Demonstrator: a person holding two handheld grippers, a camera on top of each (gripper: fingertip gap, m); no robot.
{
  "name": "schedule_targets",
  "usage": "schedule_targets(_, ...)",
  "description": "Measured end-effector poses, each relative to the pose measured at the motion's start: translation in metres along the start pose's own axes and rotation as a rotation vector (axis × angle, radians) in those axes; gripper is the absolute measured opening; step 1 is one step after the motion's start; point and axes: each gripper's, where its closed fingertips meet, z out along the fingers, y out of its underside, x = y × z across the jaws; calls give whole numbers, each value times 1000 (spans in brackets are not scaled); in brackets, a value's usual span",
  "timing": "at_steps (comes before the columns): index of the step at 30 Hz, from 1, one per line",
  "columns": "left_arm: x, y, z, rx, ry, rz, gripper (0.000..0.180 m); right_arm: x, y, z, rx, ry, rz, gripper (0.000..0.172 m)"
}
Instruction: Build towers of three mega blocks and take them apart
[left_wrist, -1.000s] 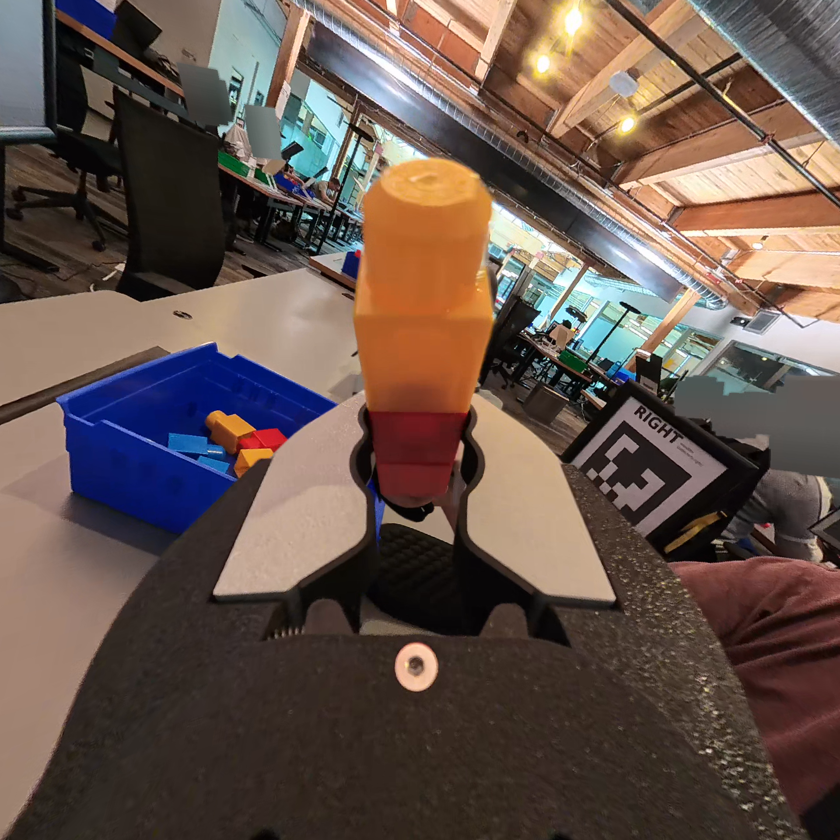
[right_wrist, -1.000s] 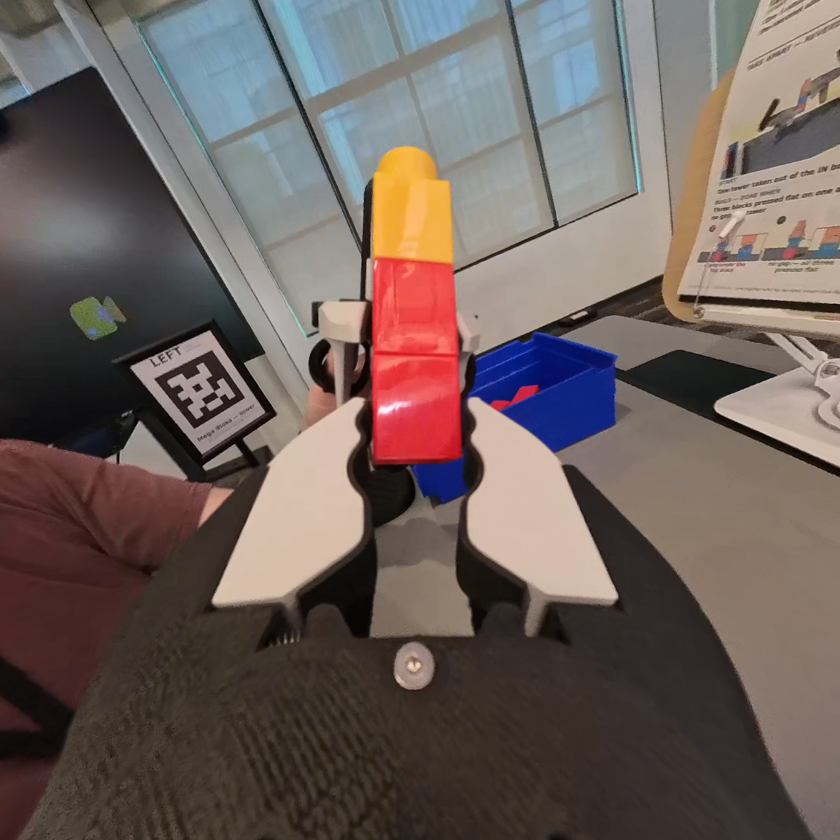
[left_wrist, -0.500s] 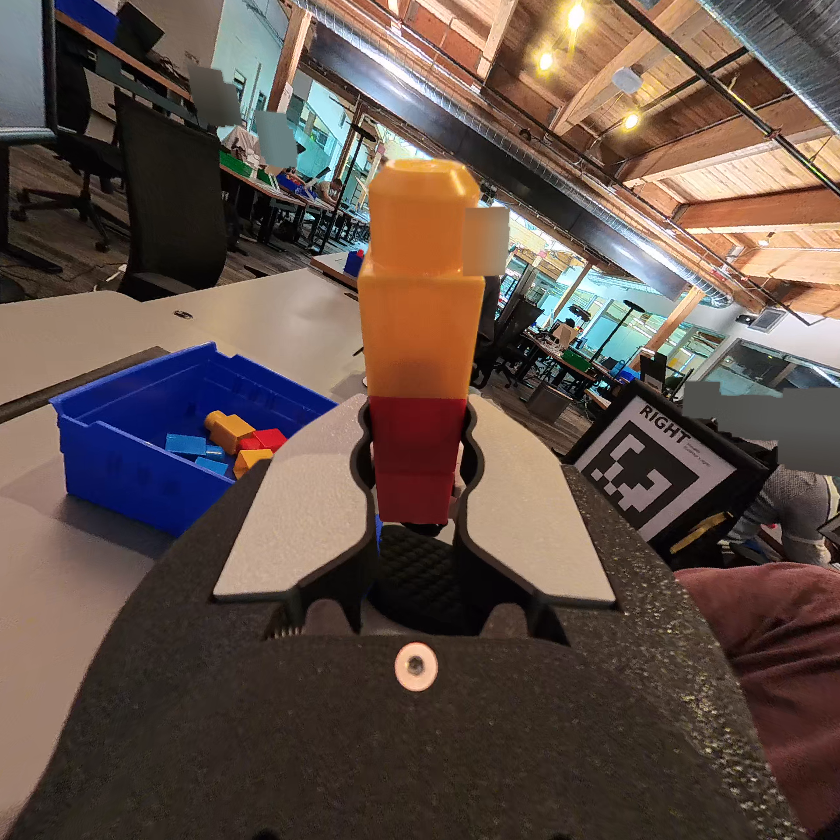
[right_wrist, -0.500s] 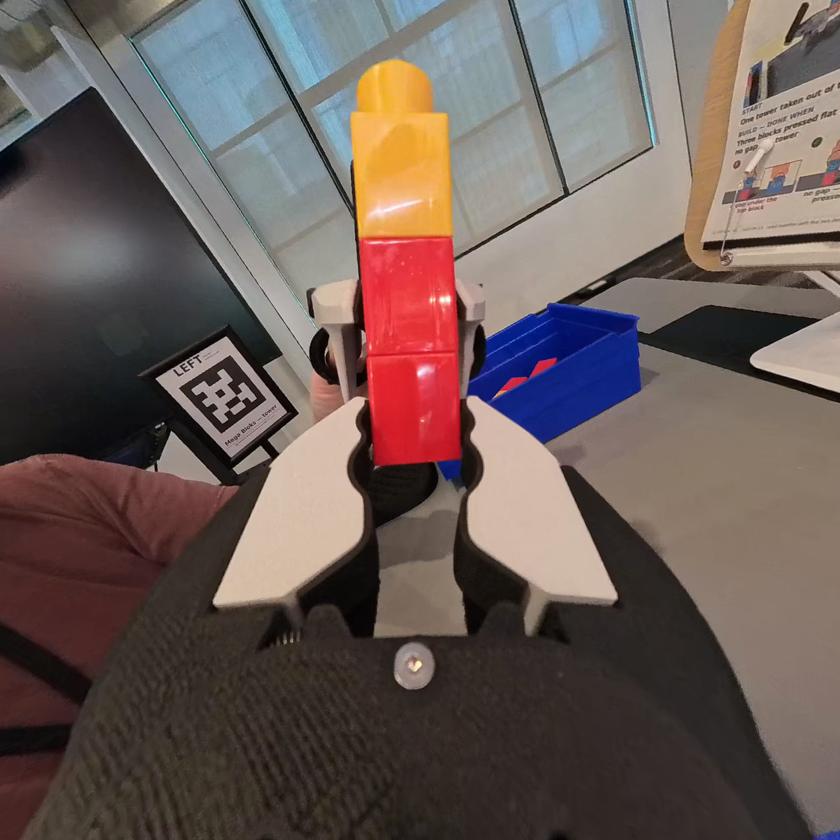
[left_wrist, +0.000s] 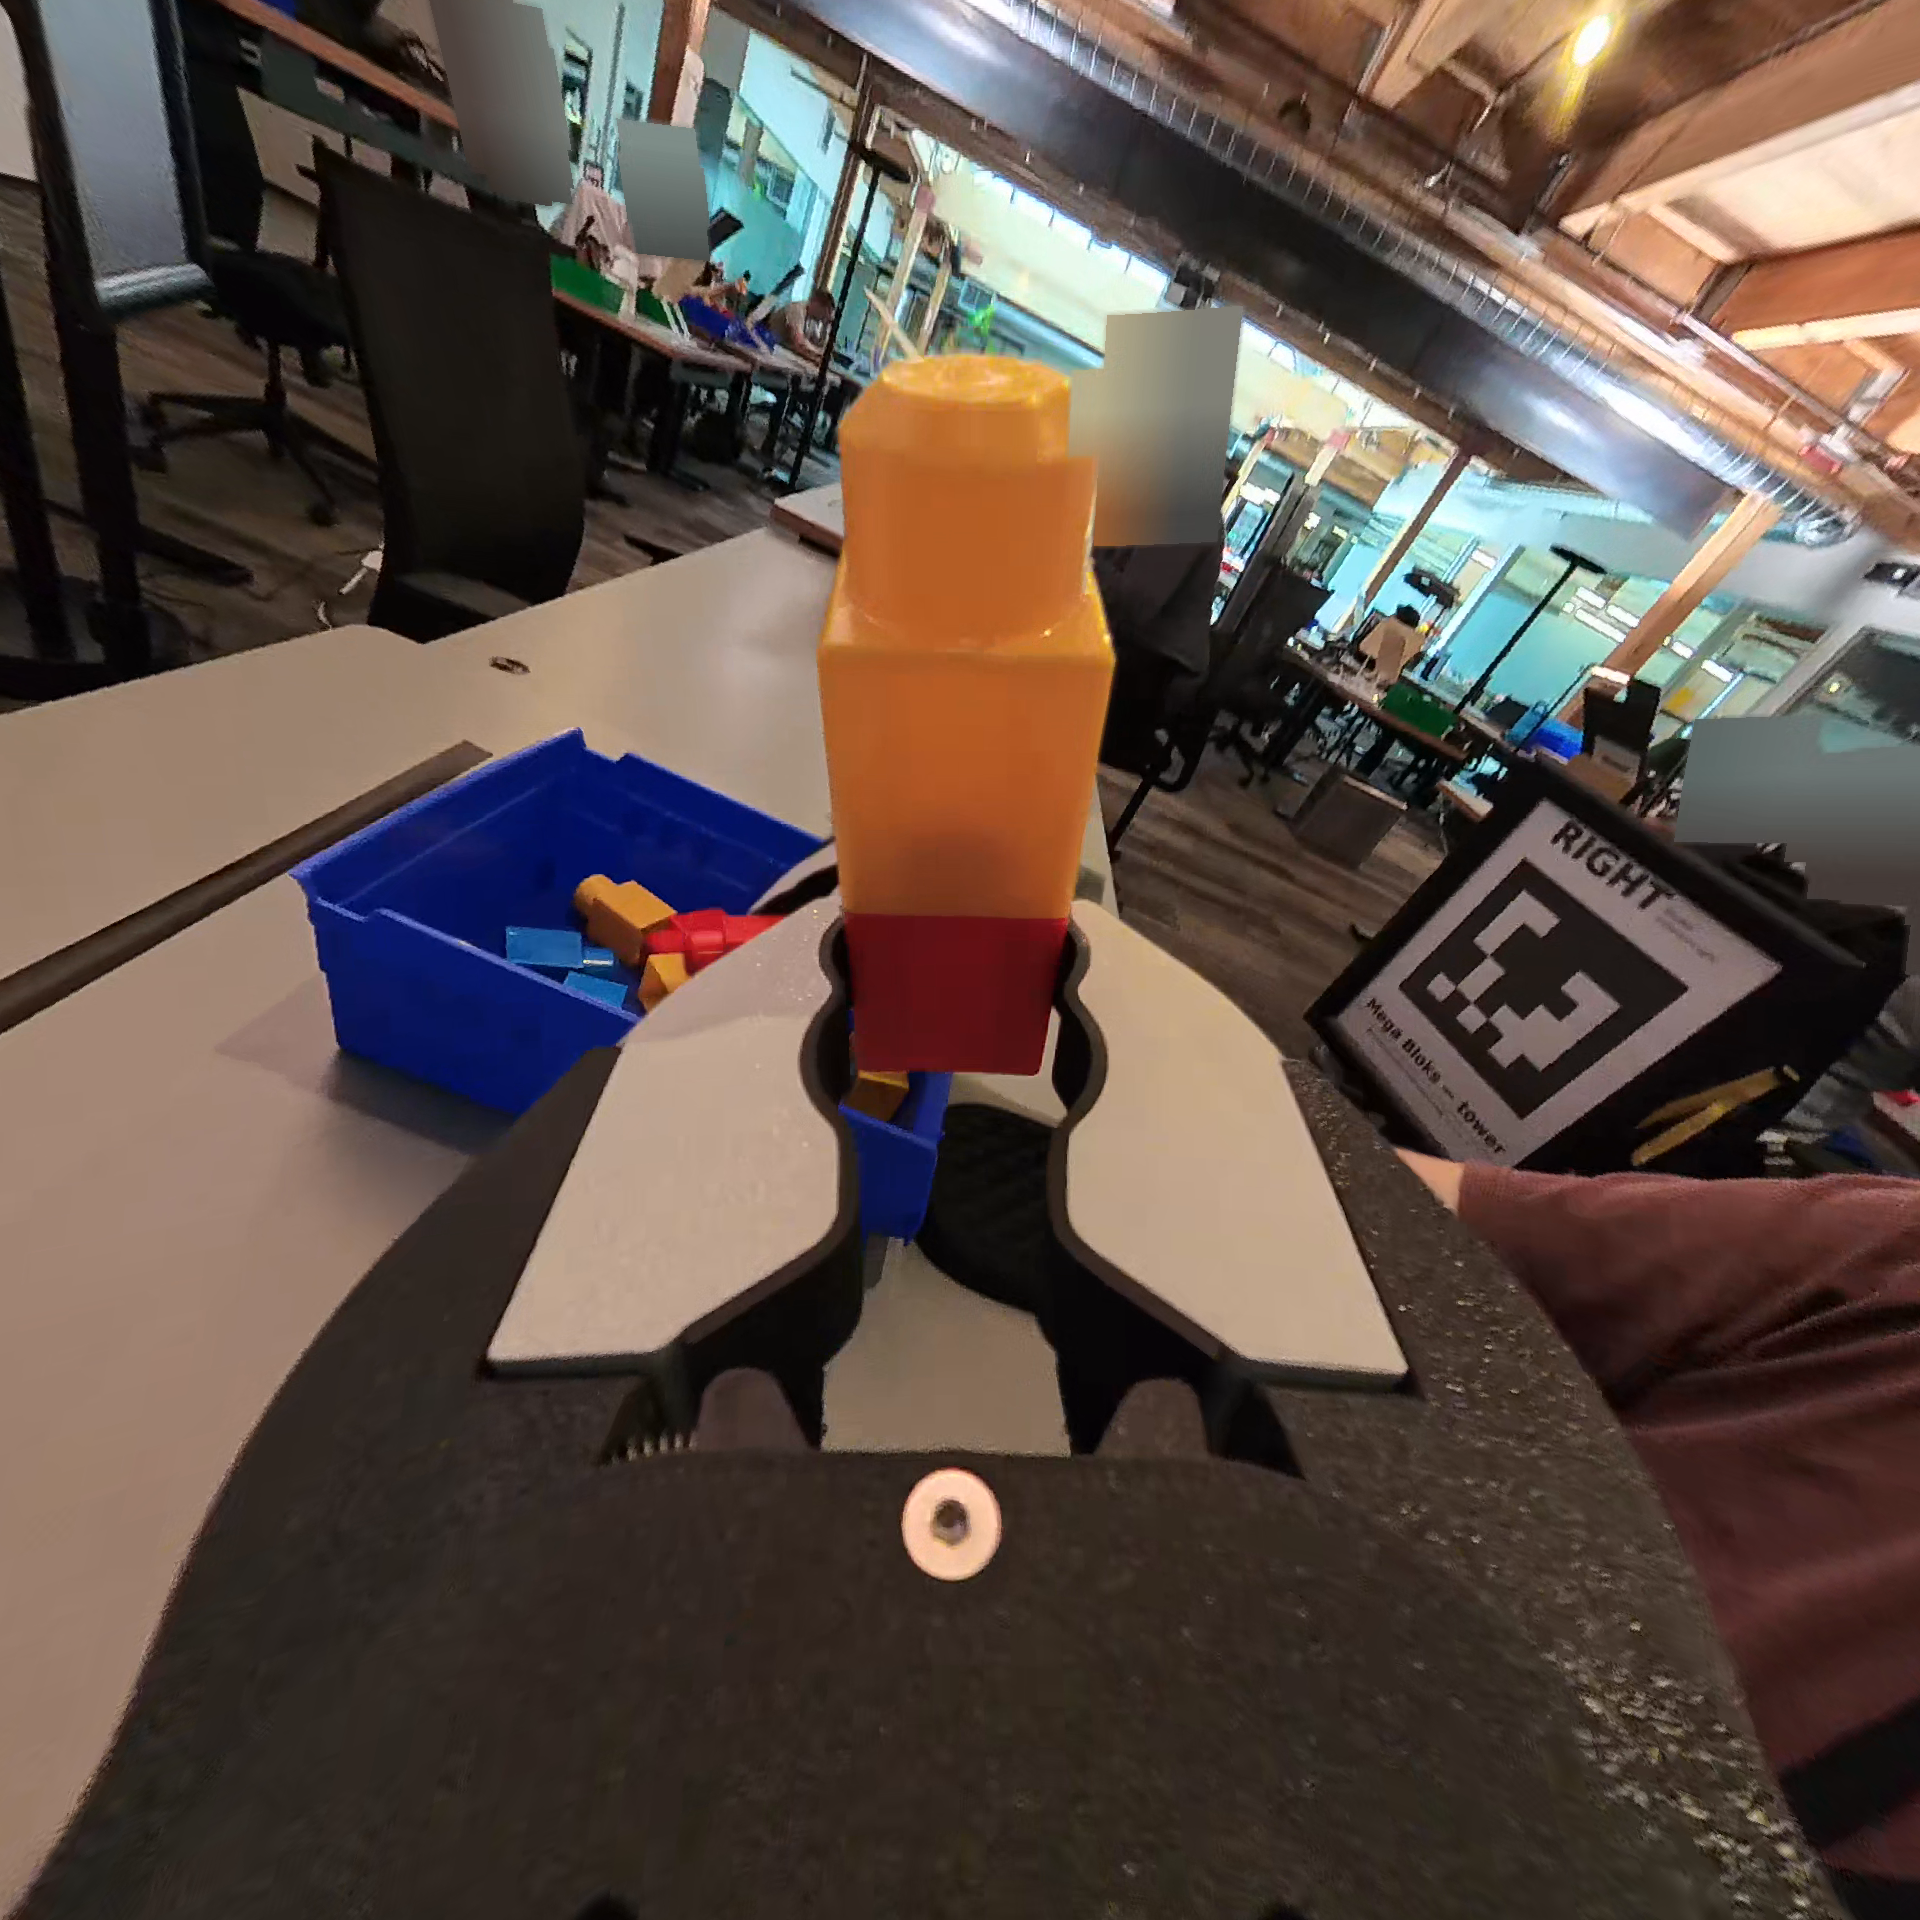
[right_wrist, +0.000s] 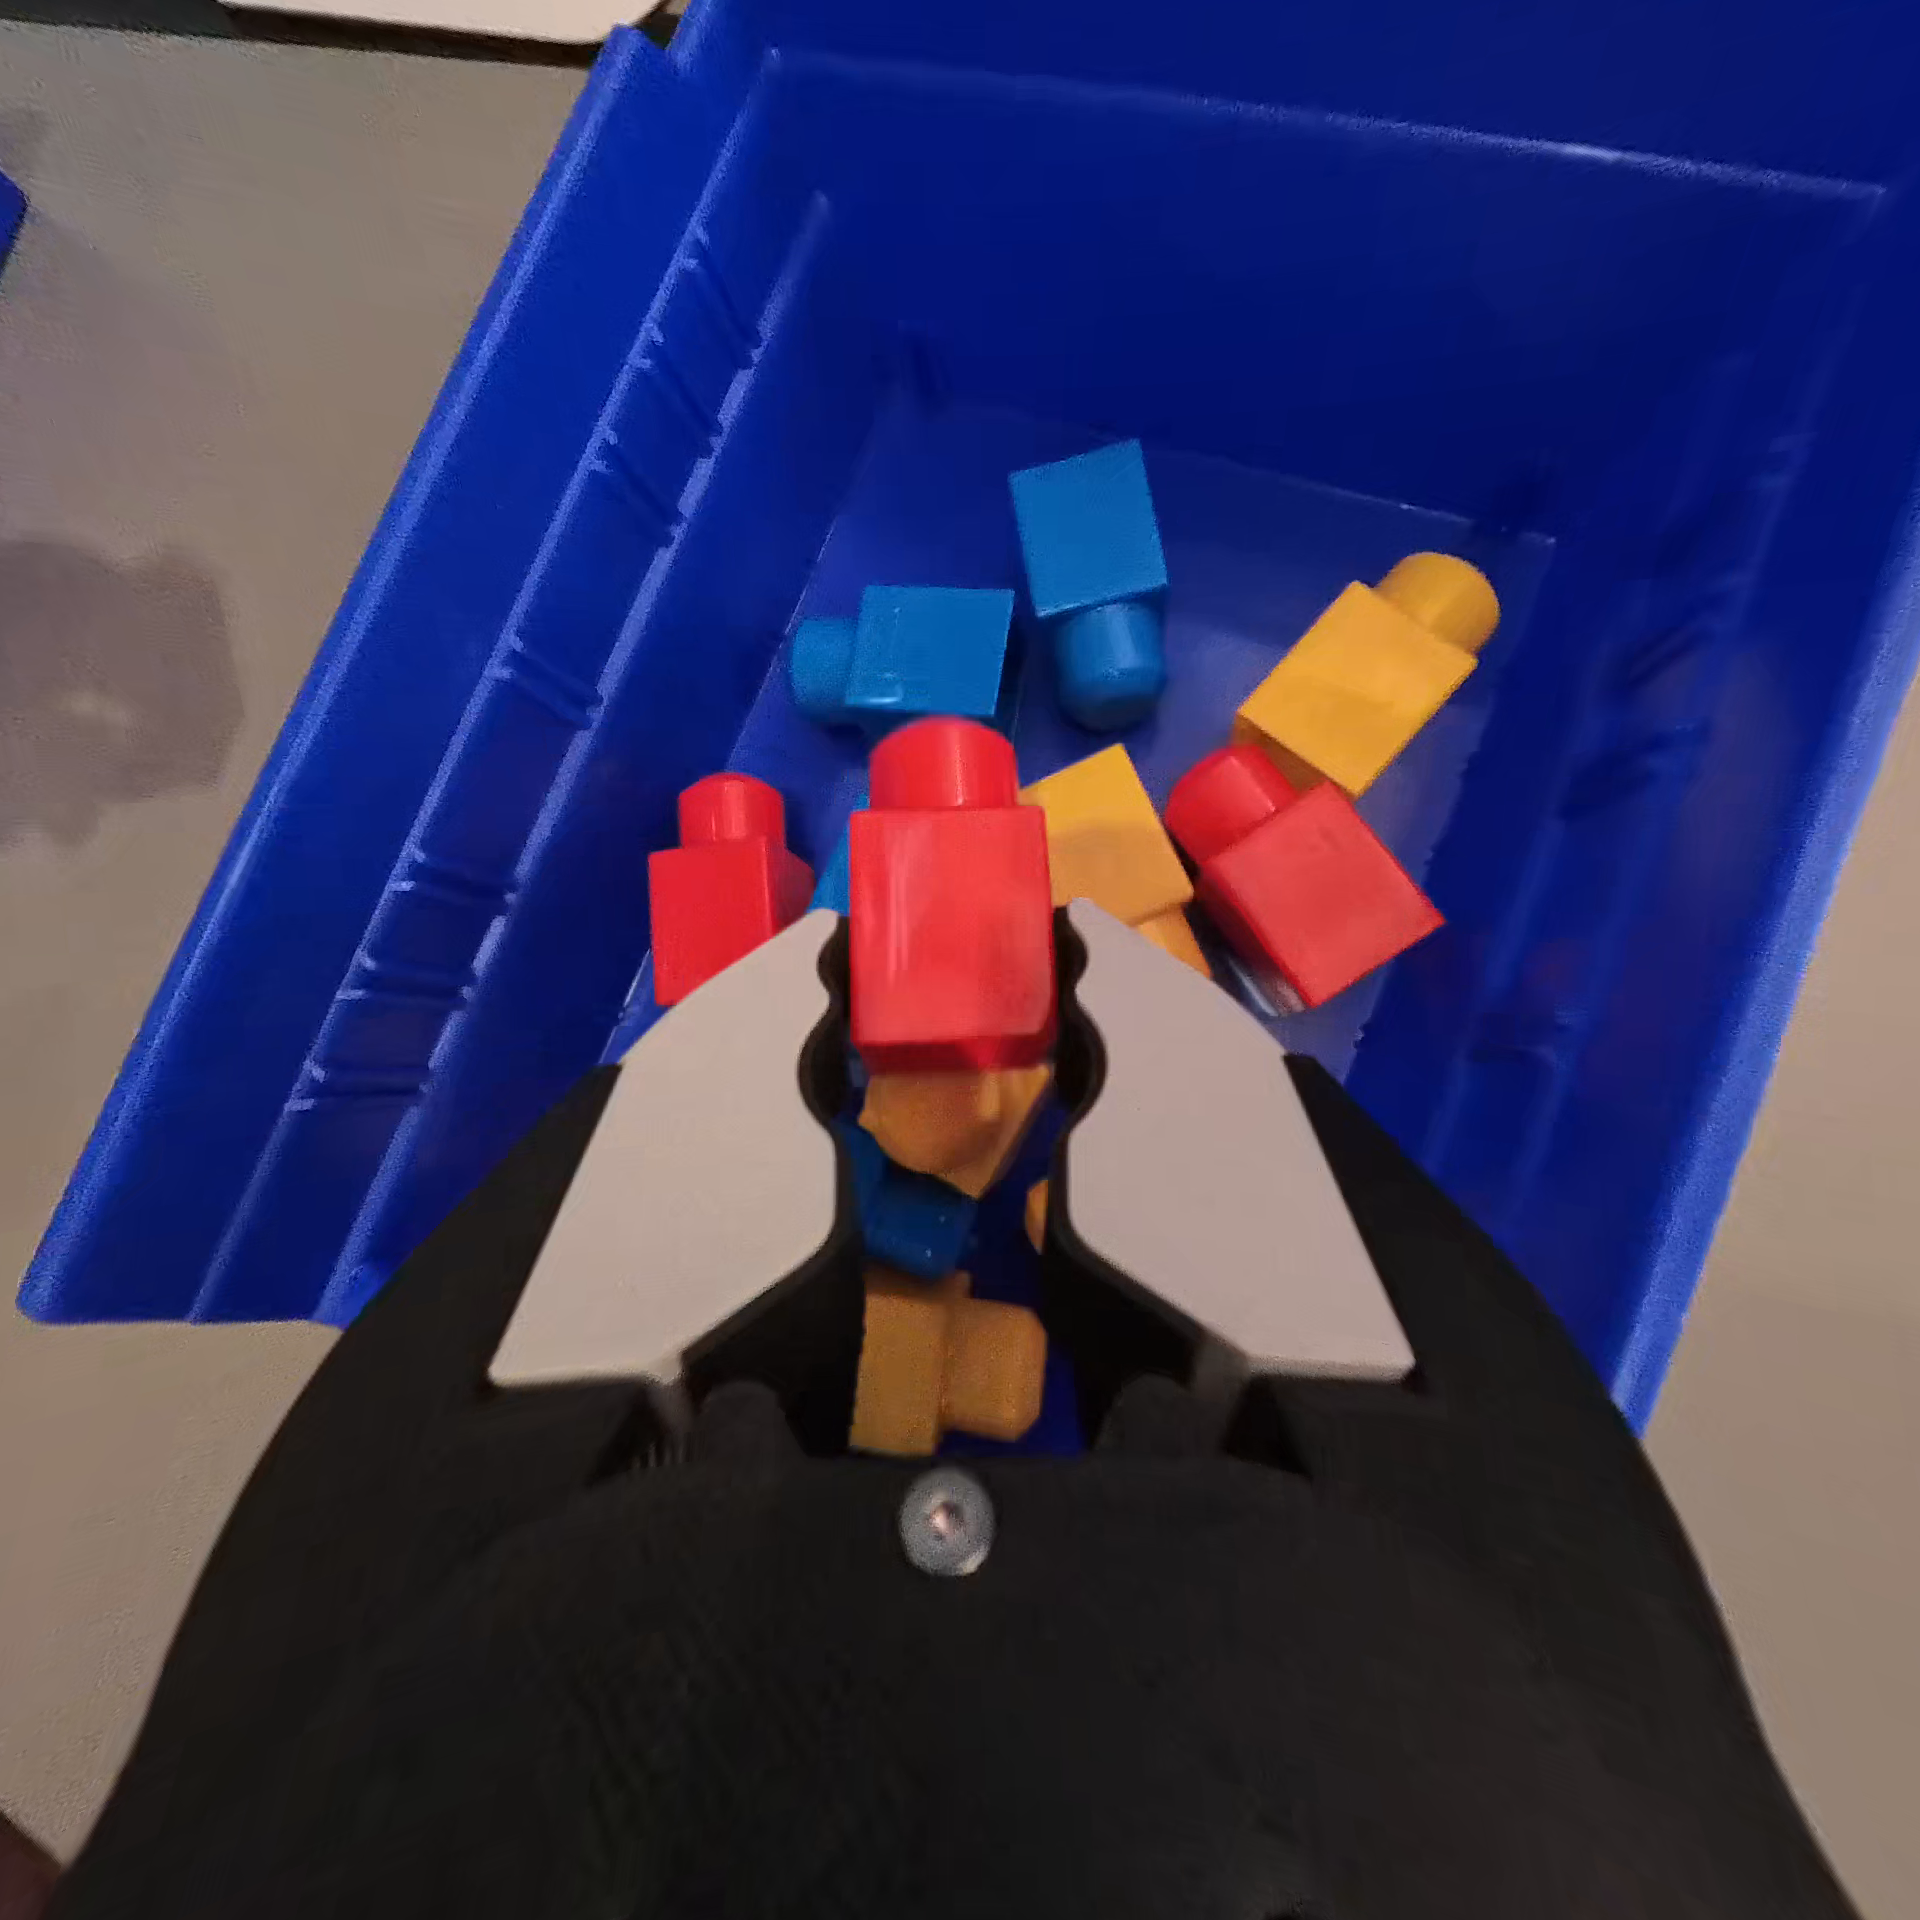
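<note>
In the left wrist view, at approx 9 o'clock, we saw a blue bin on the grey desk, w/ loose blue, orange and red blocks inside. At centre our left tool was clamped on the red block of a two-block stack; both pads pressed its sides, and an orange block sat on top, stud up toward 12 o'clock. At approx 3 o'clock stood a black-framed marker sign, and below it, around 4 o'clock, a maroon sleeve.

In the right wrist view, grey desk showed at 9 o'clock, w/ the blue bin filling most of the frame. Our right tool pointed down into it, gripping a single red block, pads tight on both sides, stud toward 12. Just left of it stood another red block. Two blue blocks lay at approx 12 o'clock. At approx 2 o'clock lay a third red block and an orange block. More orange and blue blocks showed between the fingers.
</note>
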Motion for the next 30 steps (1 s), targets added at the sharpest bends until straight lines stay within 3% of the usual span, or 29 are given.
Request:
schedule_targets(1,1,4,4,-24,2,5,36,-3,-6,-1,36,15,-24,38)
schedule_targets(4,6,18,16,-96,34,15,36,-47,-56,-31,311,-10,-187,68)
schedule_targets(6,10,26,24,-145,56,23,36,-123,-92,-72,529,-311,-234,69)
schedule_targets(8,15,34,33,-187,82,28,36,-191,-113,-118,623,-689,-219,68)
schedule_targets(9,17,38,36,-207,86,31,36,-213,-119,-134,629,-811,-220,68)
schedule_targets(11,21,42,41,-229,98,38,36,-235,-126,-140,593,-879,-264,69)
schedule_targets(14,26,45,44,-250,109,45,35,-254,-117,-123,457,-893,-351,69)
schedule_targets(15,26,46,45,-258,108,47,35,-260,-112,-124,435,-940,-373,58)
schedule_targets(16,24,48,45,-270,95,50,36,-264,-110,-126,428,-983,-373,37)
schedule_targets(20,24,51,45,-306,99,23,36,-263,-117,-128,483,-1021,-283,36)
schedule_targets(23,27,71,50,-388,109,27,36,-245,-138,-144,589,-1065,-157,36)
schedule_targets(30,28,66,51,-338,153,-17,35,-224,-134,-135,528,-959,-188,36)
